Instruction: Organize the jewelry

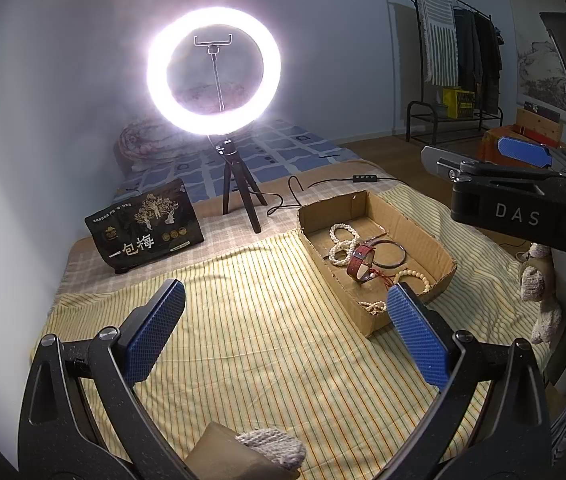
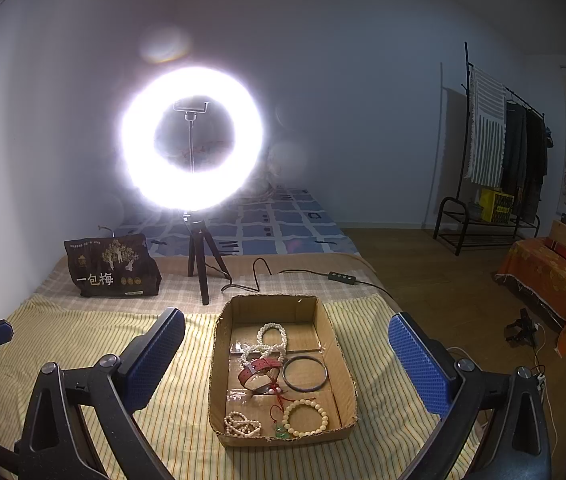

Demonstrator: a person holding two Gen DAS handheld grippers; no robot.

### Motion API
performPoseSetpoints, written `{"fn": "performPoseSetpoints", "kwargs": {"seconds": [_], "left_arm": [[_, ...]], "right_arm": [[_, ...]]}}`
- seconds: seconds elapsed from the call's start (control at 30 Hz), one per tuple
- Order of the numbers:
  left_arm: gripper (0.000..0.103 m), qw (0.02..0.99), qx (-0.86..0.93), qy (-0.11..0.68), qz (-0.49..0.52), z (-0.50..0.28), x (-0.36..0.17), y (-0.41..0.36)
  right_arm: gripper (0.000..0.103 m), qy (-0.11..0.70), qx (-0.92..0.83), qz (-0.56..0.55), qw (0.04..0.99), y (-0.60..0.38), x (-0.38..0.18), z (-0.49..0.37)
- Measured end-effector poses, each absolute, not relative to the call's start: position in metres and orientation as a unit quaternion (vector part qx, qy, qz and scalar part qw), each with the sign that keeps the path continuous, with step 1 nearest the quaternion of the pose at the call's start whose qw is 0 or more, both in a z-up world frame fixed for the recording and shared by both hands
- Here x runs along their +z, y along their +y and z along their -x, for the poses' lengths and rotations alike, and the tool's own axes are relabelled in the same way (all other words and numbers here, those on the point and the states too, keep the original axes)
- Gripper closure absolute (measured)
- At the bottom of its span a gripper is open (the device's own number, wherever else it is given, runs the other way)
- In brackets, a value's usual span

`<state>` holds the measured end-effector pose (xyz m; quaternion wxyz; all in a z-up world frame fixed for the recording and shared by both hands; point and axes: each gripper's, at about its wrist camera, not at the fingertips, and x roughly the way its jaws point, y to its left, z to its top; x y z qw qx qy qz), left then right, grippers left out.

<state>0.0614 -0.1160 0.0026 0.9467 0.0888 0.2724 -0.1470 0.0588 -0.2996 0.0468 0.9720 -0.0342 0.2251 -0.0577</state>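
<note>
A shallow cardboard box [image 2: 335,336] lies on the striped cloth and holds the jewelry: white pearl strands [image 2: 271,336], a red leather cuff [image 2: 261,372], a dark bangle [image 2: 305,373], a cream bead bracelet [image 2: 306,416], a small bead strand [image 2: 242,424] and a green pendant on red cord [image 2: 280,432]. The box also shows in the left wrist view [image 1: 415,232]. My right gripper [image 2: 287,360] is open and empty, hovering above the box. My left gripper [image 1: 285,328] is open and empty, over the cloth left of the box. The right gripper's body [image 1: 523,200] shows at the upper right of the left view.
A lit ring light on a tripod [image 2: 191,136] stands behind the box, its cable and switch [image 2: 341,277] trailing right. A black snack bag [image 2: 111,268] stands at the back left. A clothes rack [image 2: 495,152] and an orange-draped stand [image 2: 555,276] are off to the right.
</note>
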Motion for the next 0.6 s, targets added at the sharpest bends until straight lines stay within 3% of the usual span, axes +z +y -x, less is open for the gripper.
{"fn": "performPoseSetpoints", "kwargs": {"seconds": [0.6], "left_arm": [[0.000,0.947,-0.147,0.273,-0.088,-0.0615,0.0025,-0.1166]], "right_arm": [[0.000,0.232,-0.052,0.037,0.971,-0.3011,0.0402,-0.0566]]}}
